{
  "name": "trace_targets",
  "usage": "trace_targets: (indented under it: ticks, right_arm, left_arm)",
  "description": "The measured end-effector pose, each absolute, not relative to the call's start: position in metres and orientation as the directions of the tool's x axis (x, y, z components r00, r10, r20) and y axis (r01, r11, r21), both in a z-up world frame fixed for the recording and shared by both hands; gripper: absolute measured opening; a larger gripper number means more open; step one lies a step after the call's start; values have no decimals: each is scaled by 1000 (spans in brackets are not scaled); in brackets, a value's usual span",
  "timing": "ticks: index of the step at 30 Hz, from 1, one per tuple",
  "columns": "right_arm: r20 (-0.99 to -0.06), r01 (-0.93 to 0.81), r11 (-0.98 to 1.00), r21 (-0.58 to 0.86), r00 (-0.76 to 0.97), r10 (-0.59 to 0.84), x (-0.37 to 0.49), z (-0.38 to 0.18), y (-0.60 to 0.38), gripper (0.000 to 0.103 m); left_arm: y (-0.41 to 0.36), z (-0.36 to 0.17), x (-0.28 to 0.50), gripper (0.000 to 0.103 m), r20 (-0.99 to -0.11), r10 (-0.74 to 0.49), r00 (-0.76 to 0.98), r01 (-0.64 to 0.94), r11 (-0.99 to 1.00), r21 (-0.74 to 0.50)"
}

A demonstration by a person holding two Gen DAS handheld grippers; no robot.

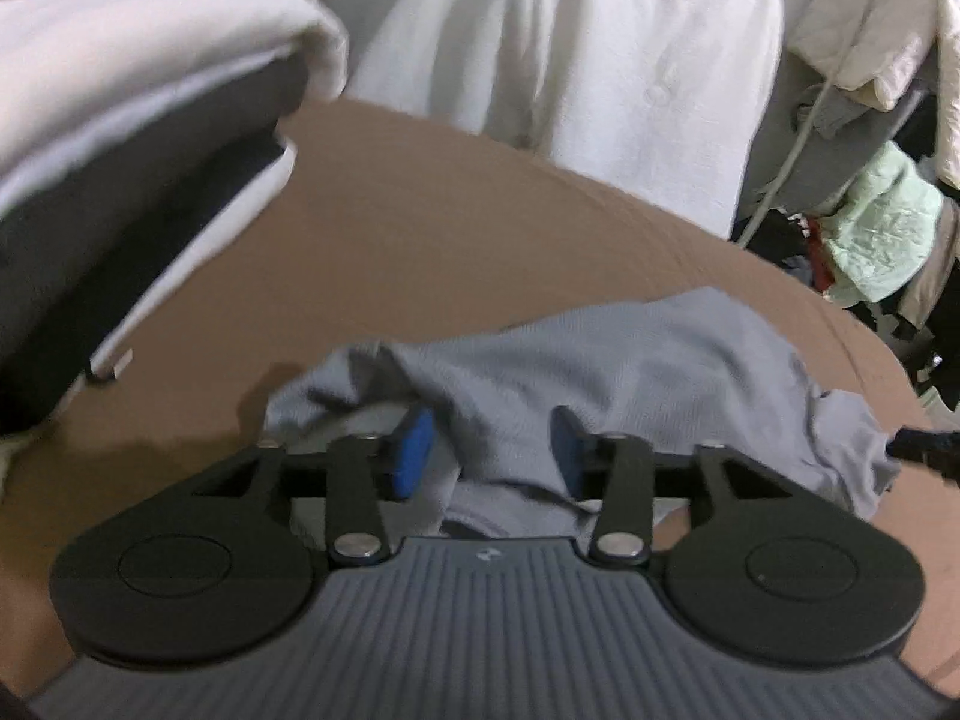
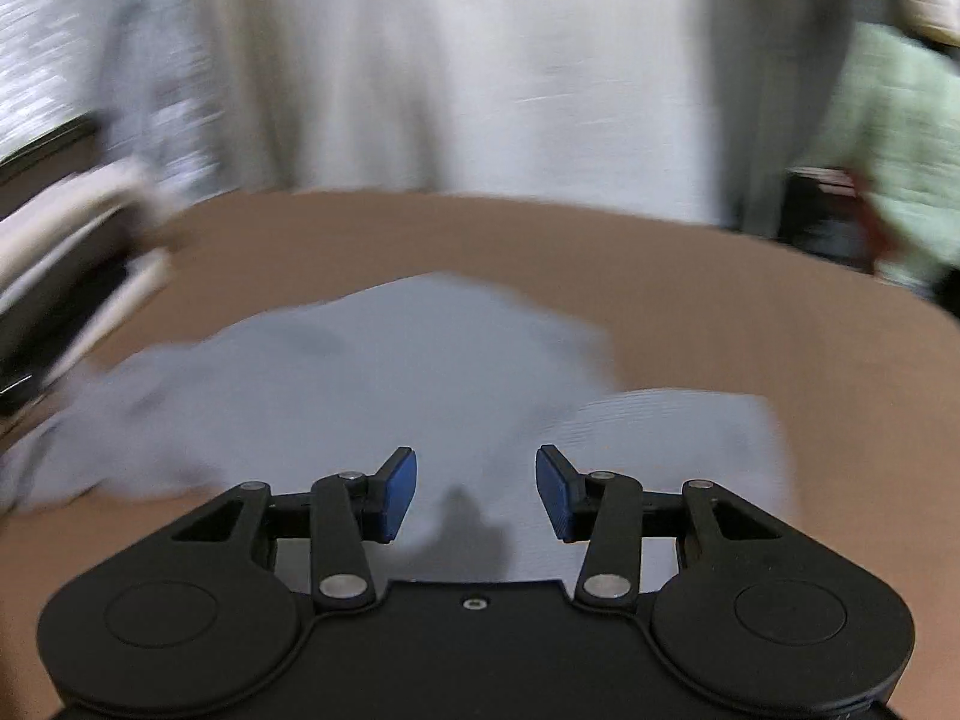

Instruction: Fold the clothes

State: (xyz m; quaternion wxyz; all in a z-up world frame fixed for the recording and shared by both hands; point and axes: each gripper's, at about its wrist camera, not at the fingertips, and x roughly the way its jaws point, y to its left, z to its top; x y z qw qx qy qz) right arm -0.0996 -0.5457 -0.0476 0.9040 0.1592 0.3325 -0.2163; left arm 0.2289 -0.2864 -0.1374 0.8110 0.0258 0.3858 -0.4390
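far left, a stack of folded white and dark fabric [image 1: 120,138] is sitting on the brown worktop [image 1: 420,228], apart from the task item. the crumpled pale grey-blue knit garment [image 1: 600,360] is lying on the worktop near its front edge, bunched and unfolded. the left tool [image 1: 492,447] is hovering low over the garment's left part, blue pads spread apart; cloth is lying between them but they are not pinching it. to the right, the right tool [image 2: 476,492] is hanging over the same garment [image 2: 360,372], pads likewise spread, gripping nothing; this view is blurring. a flatter ribbed flap [image 2: 672,432] is lying at the garment's right side. judgement: step in hand is re-gripping for a fold. doing it well likely means each tool taking a single edge layer at matching corners, not the bunched middle, then pulling the cloth flat before folding it.
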Motion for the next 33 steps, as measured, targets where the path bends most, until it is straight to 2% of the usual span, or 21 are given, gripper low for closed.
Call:
trace_targets:
  ticks: [4,6,9,12,18,21,26,29,31,33]
  right_arm:
    - [-692,241,933,269,722,13,-66,-61,-510,53]
    - [-690,173,951,255,722,54,-51,-66,-496,63]
    - [-730,171,970,172,684,9,-29,-81,-493,65]
    - [-760,278,960,-22,620,-196,-9,-99,-495,62]
    - [-642,332,874,-354,594,-486,13,-99,-513,63]
    - [-644,344,879,-331,598,-477,13,-90,-522,64]
    - [-641,305,940,-150,694,-328,-18,-82,-502,66]
    - [-658,273,947,-167,685,-313,-16,-92,-486,66]
    - [-669,252,950,-183,676,-308,-14,-99,-475,66]
    - [-679,240,946,-219,658,-324,-9,-106,-467,66]
  left_arm:
    - [-298,-174,241,48,-676,-678,289,717,621,-317]
    - [-301,-178,252,48,-651,-704,282,690,621,-373]
    - [-303,-182,265,48,-602,-746,283,656,609,-446]
    - [-301,-185,271,48,-590,-763,263,634,598,-491]
    - [-295,-178,272,48,-559,-787,262,632,578,-516]
    - [-293,-176,273,48,-551,-794,255,623,571,-535]
    - [-289,-172,277,48,-556,-789,260,618,579,-532]
    - [-285,-168,281,57,-567,-771,289,624,601,-500]
    - [-276,-165,288,57,-570,-754,326,613,628,-480]
    - [-265,-168,298,57,-565,-759,323,580,631,-516]
